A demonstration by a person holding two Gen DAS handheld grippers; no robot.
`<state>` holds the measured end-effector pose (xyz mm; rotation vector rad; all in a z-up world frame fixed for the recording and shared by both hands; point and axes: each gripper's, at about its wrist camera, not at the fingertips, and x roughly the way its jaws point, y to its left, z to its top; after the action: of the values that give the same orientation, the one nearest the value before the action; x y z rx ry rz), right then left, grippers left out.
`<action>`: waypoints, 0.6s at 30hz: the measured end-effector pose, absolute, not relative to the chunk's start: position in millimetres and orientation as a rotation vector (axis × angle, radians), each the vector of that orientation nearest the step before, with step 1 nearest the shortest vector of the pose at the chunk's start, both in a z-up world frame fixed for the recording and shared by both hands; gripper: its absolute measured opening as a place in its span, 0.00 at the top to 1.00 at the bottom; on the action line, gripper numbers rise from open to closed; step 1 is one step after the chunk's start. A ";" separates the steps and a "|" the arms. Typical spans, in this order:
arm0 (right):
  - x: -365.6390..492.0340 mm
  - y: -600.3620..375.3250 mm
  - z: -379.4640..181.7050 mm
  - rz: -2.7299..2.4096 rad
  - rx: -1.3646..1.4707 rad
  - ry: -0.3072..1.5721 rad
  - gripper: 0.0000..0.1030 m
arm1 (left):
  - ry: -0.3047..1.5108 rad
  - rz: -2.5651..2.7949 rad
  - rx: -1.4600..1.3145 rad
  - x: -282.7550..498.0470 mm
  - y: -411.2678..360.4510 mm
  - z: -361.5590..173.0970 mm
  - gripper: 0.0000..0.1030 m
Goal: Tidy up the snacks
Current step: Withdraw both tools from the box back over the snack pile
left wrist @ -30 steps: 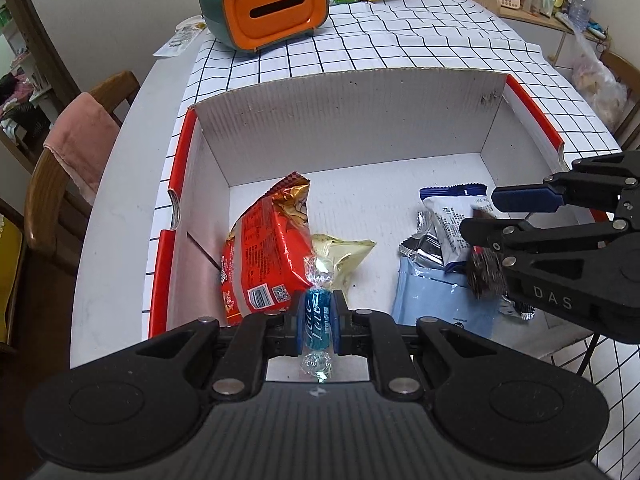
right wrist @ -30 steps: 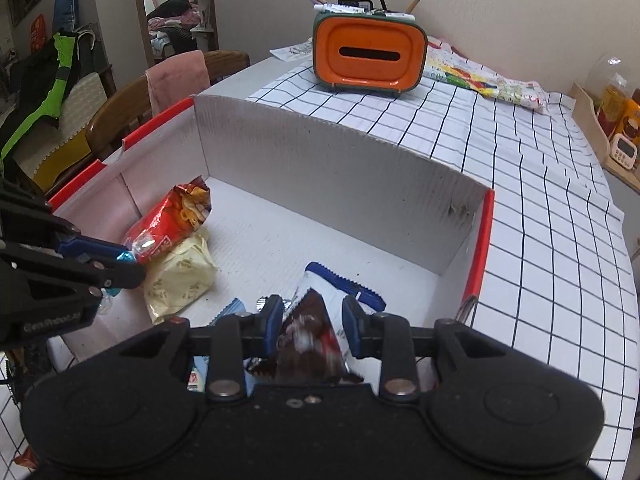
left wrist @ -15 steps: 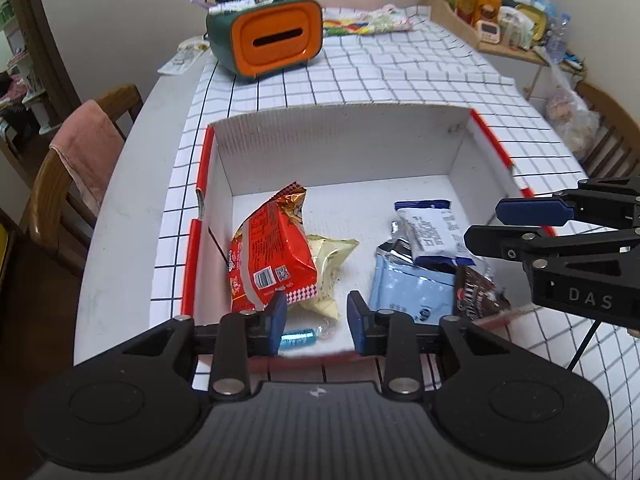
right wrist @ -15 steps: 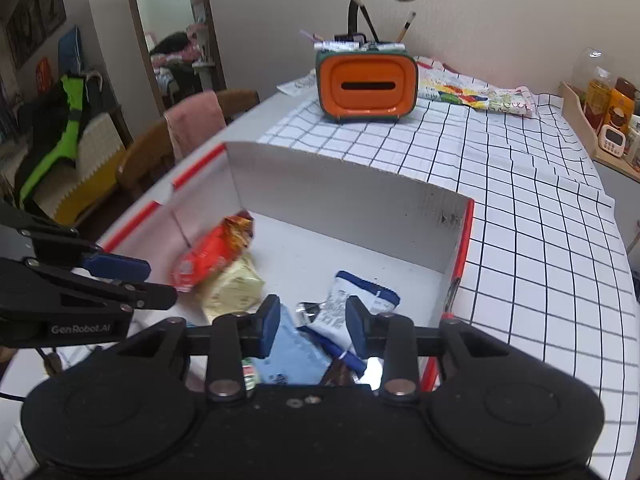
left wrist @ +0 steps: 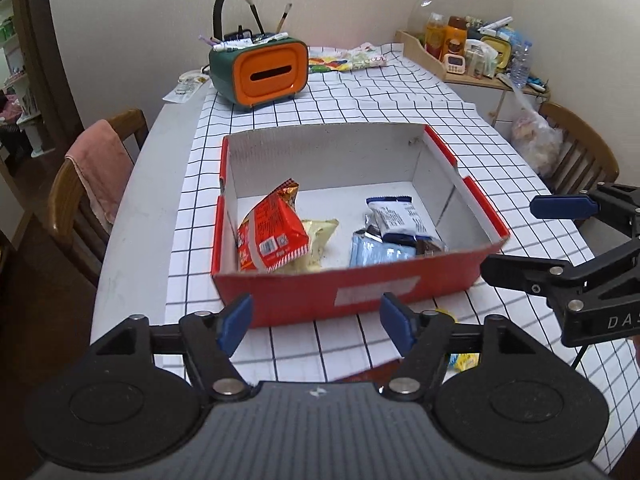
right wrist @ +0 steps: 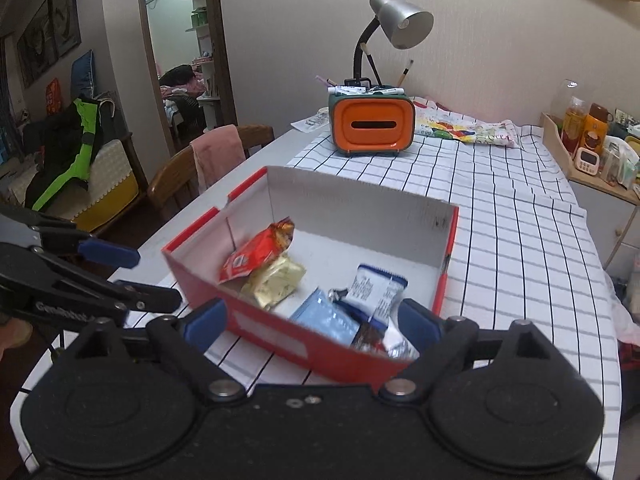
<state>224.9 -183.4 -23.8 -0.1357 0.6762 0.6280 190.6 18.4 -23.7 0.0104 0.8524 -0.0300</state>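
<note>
Right now we hold both grippers back from the red box (left wrist: 352,292), each with its jaws spread wide and nothing between them. Our left gripper (left wrist: 316,324) hangs just short of the box's near red wall, its 2 blue pads framing that wall in the left wrist view. Our right gripper (right wrist: 312,320) sits off the box's near right corner, and in the left wrist view it shows at 3 o'clock, with 1 blue-tipped finger above 1 black one.

Inside the box we count 2 clusters of snacks on the white floor. Toward 9 o'clock a red packet (left wrist: 274,232) leans over a pale yellow packet (left wrist: 316,236), the 2 touching. Toward 3 o'clock a white and navy packet (left wrist: 400,218) lies across a light blue packet (left wrist: 376,250), with a dark brown wrapper (left wrist: 430,246) tucked against them at the near wall. From the right wrist view the same brown wrapper (right wrist: 370,336) sits just behind the near wall.

Outside the box, a small yellow wrapper (left wrist: 464,358) lies on the checked tablecloth (left wrist: 360,100) near our left gripper's right finger, partly hidden by it. At 12 o'clock an orange and green tissue holder (left wrist: 262,74) stands well beyond the box, with a grey desk lamp (right wrist: 400,24) bent over it.
</note>
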 end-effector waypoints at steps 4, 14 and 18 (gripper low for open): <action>207.7 -189.9 -30.2 0.618 -0.131 0.681 0.03 | 0.839 -0.037 0.020 168.3 16.7 -26.0 0.25; 177.0 -203.3 -62.2 0.573 -0.164 0.712 0.00 | 0.837 -0.046 -0.032 124.4 11.1 -45.9 0.17; 168.5 -205.6 -82.0 0.570 -0.202 0.733 0.00 | 0.864 -0.044 -0.053 117.4 3.4 -62.0 0.17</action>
<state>168.5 -205.6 -82.0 -0.2024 0.7325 0.5698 117.4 3.4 -62.0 -0.0530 0.8642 -0.0445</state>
